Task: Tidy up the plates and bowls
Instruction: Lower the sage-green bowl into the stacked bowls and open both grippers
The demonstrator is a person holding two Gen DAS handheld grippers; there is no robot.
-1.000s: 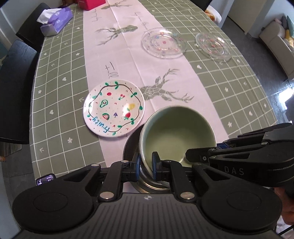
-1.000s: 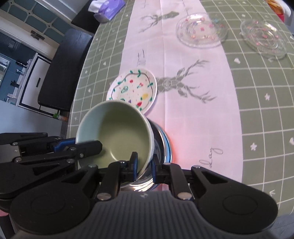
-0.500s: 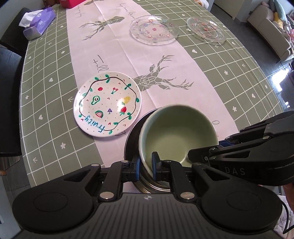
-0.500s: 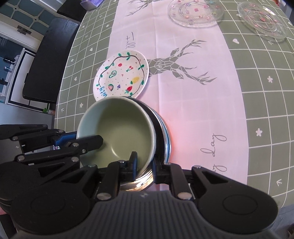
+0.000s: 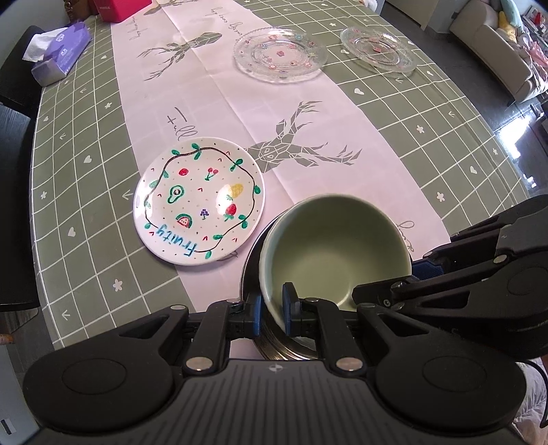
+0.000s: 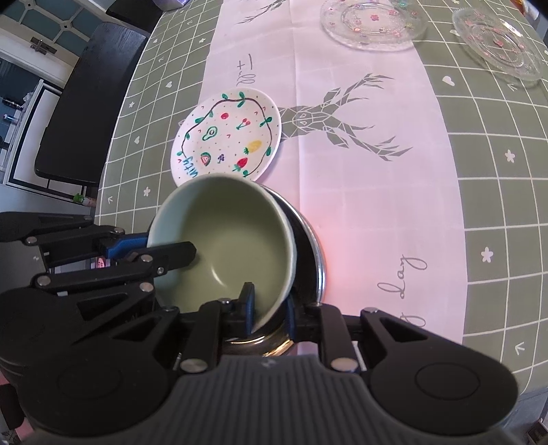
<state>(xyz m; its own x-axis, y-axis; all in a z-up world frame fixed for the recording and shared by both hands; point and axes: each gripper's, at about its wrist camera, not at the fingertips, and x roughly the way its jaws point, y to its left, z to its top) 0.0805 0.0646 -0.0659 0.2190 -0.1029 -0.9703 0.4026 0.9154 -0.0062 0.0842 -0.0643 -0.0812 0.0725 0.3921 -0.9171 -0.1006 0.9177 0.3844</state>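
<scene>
A green checked table (image 5: 68, 205) carries a pale deer-print runner (image 5: 219, 102). On it rest a fruit-painted plate (image 5: 198, 202), two glass plates (image 5: 279, 54) and a tissue pack (image 5: 61, 51)

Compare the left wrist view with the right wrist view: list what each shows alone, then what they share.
Only the left wrist view: a purple tissue box, a red box and a sofa at the far edges.

Only the right wrist view: a teal panelled wall beyond the table.

Both: the green bowl tilted in a steel bowl, the left hand-held gripper pinching its rim, the right hand-held gripper with jaws opening around the rim, the fruit plate, two glass plates and a black chair.
</scene>
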